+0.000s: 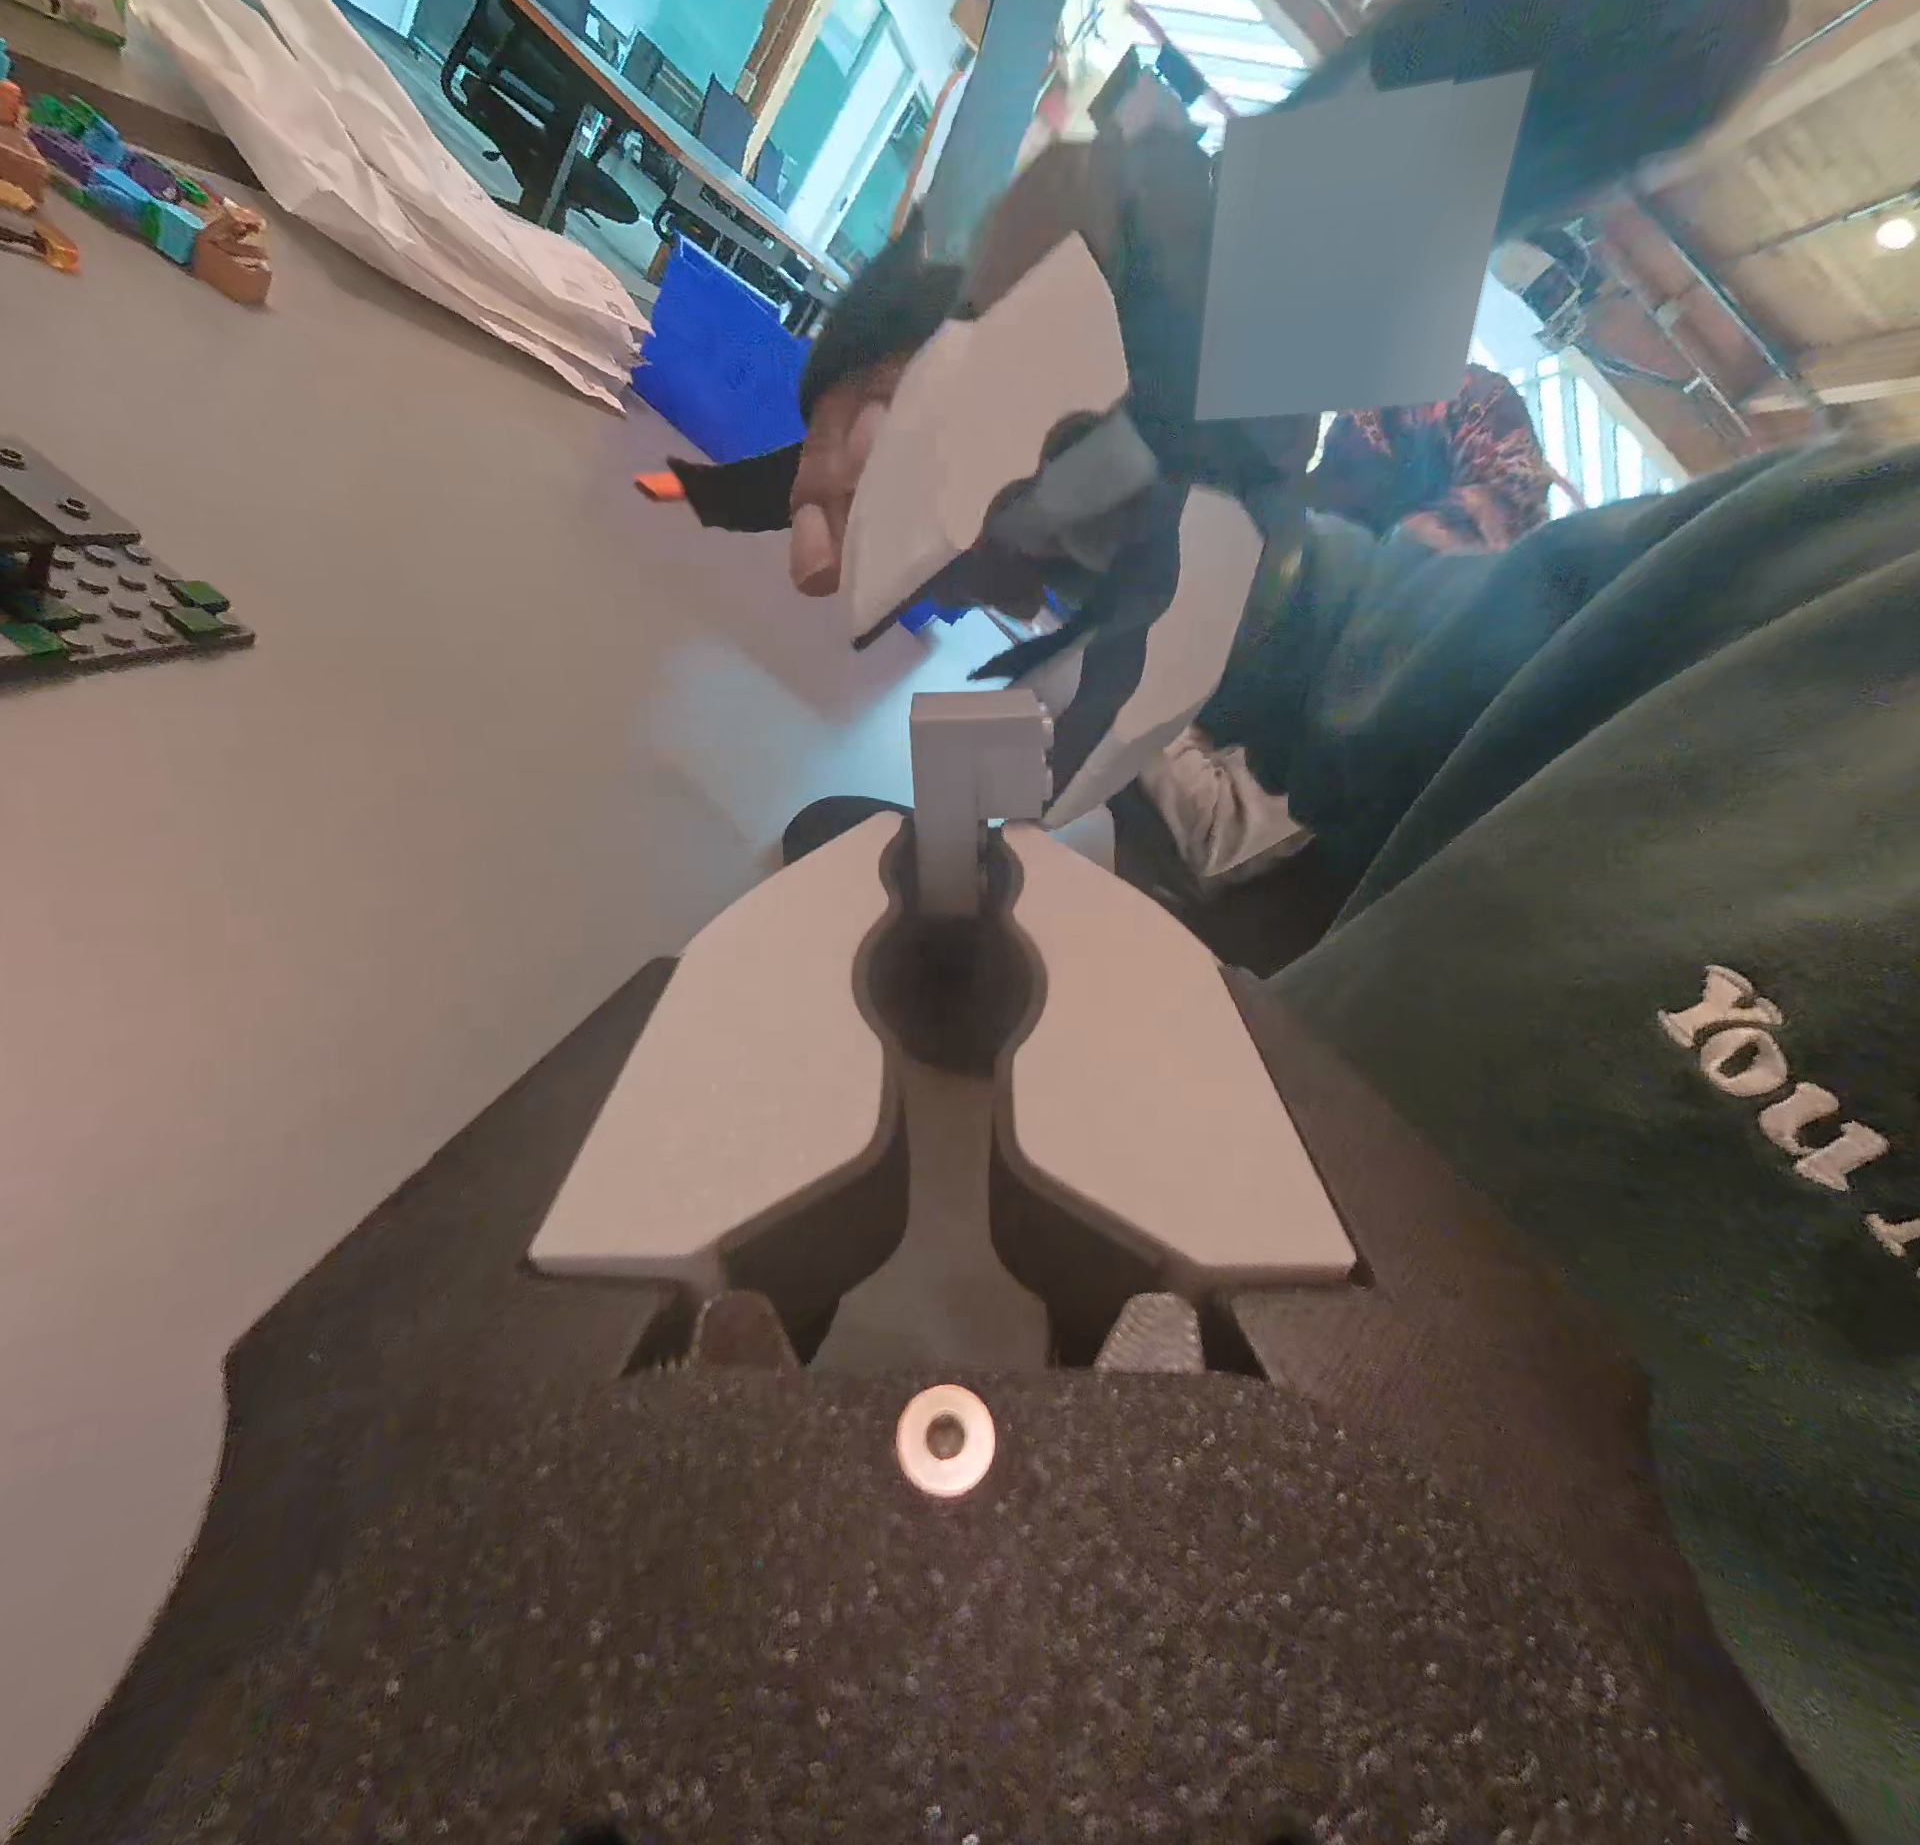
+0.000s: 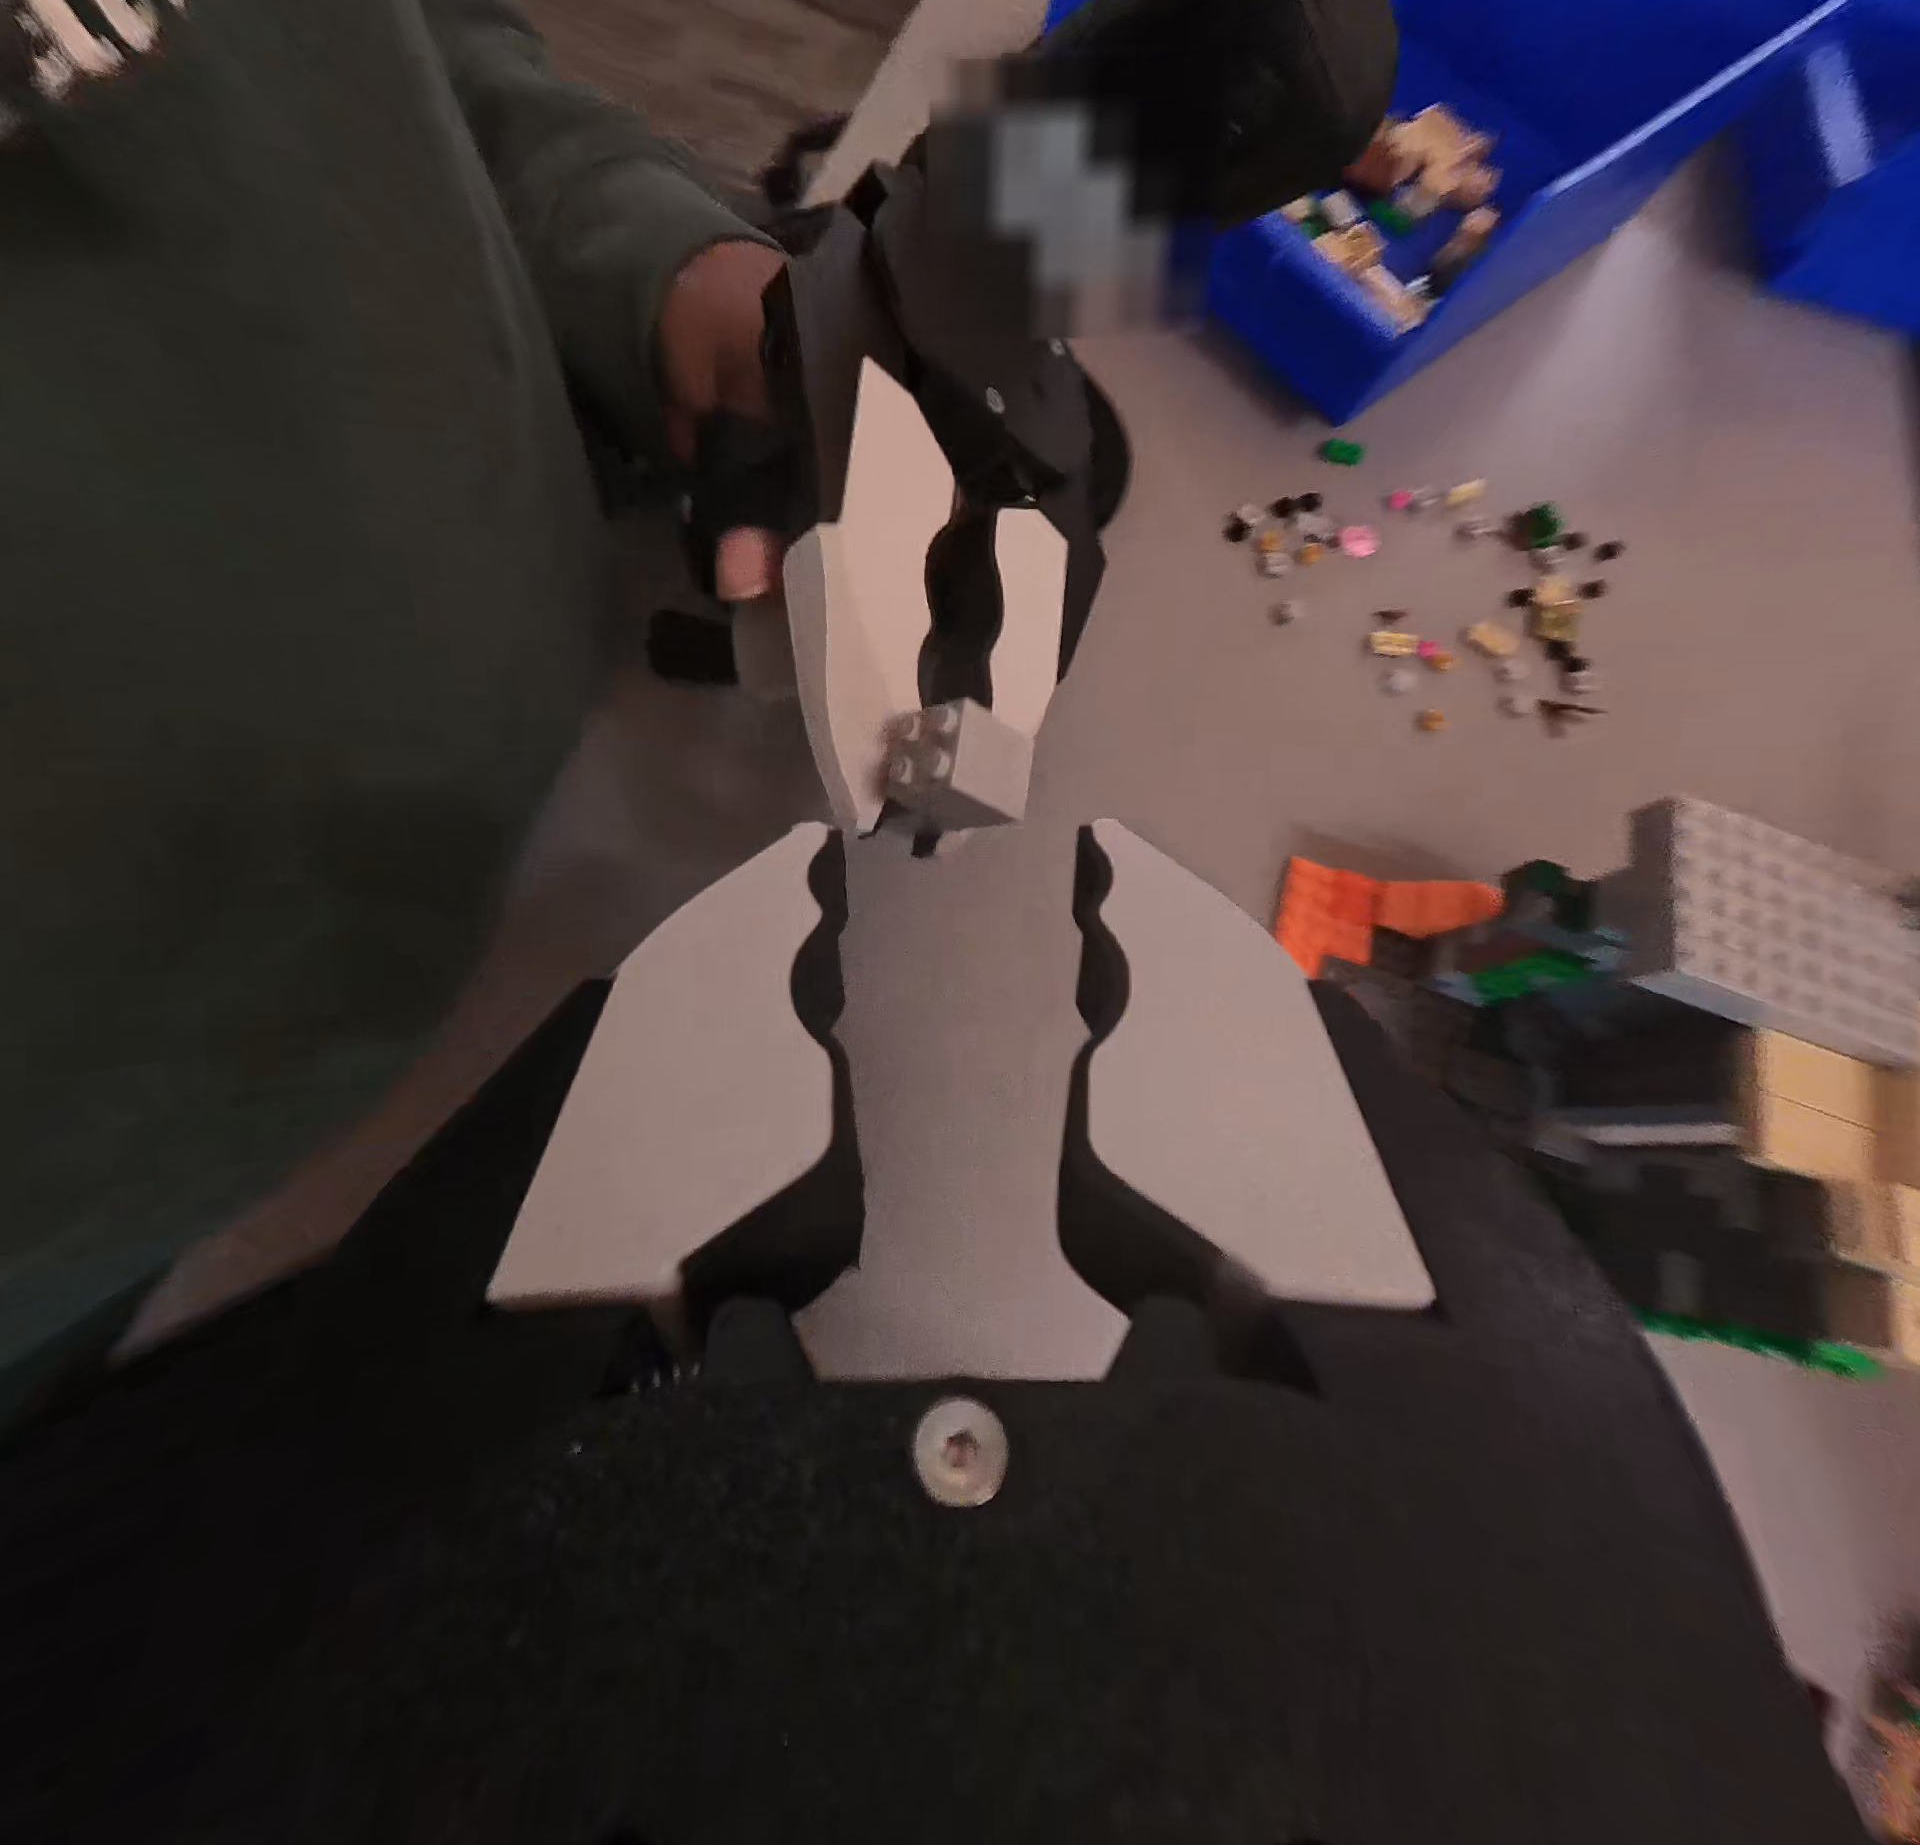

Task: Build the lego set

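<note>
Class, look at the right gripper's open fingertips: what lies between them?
In the right wrist view, only bare grey table shows between the right gripper's fingertips; the grey brick piece, clamped by the left gripper, sits just beyond.

Pale stitched lettering — on the dark green sweatshirt (image 1: 1662, 1120) — left unquoted.

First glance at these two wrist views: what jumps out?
The left gripper clamps a grey L-shaped brick piece in mid-air, dead centre. The right gripper stands open just short of it. Behind: blue bins at upper right, loose small bricks scattered on the grey table.
</note>
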Motion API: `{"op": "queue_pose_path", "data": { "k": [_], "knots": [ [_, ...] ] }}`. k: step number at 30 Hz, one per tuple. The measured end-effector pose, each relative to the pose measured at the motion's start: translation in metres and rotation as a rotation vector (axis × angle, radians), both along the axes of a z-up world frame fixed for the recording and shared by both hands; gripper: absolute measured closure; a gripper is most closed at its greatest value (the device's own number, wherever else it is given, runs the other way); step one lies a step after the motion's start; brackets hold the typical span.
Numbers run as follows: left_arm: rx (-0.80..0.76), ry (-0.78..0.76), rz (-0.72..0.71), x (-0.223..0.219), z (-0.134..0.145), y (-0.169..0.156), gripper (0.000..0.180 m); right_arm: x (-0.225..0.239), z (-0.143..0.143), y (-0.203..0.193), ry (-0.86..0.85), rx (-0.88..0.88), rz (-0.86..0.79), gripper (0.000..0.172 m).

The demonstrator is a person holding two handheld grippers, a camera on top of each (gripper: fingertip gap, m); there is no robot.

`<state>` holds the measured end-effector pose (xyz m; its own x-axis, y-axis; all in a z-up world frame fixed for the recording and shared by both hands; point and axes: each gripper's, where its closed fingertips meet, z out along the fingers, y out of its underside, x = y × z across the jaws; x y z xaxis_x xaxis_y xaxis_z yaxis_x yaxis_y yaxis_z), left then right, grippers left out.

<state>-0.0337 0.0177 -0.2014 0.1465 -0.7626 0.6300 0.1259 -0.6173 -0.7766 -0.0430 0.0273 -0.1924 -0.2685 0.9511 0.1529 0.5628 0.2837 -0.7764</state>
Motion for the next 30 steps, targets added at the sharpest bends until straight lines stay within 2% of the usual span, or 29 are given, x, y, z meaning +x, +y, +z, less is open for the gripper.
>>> {"op": "queue_pose_path", "data": {
  "k": [6,11,16,19,24,30],
  "knots": [
    [-0.116,-0.088,-0.061,0.007,0.009,-0.005,0.168,-0.003,-0.006,-0.007,0.132,0.287,-0.113,0.12],
    [-0.131,-0.08,-0.084,0.016,0.013,-0.012,0.168,-0.001,-0.002,-0.009,0.2,0.37,-0.141,0.135],
    [-0.12,-0.052,-0.04,0.018,0.011,-0.01,0.165,0.004,-0.004,-0.011,0.197,0.263,-0.191,0.137],
    [-0.063,0.051,0.053,0.007,0.001,0.002,0.152,0.006,-0.008,-0.006,0.188,0.12,-0.238,0.137],
    [0.091,0.266,0.256,-0.028,-0.016,0.028,0.155,0.006,-0.039,0.023,0.07,-0.108,-0.34,0.137],
    [0.111,0.264,0.305,-0.045,-0.016,0.033,0.159,-0.012,-0.083,0.056,-0.07,-0.202,-0.389,0.137]
  ]
}}
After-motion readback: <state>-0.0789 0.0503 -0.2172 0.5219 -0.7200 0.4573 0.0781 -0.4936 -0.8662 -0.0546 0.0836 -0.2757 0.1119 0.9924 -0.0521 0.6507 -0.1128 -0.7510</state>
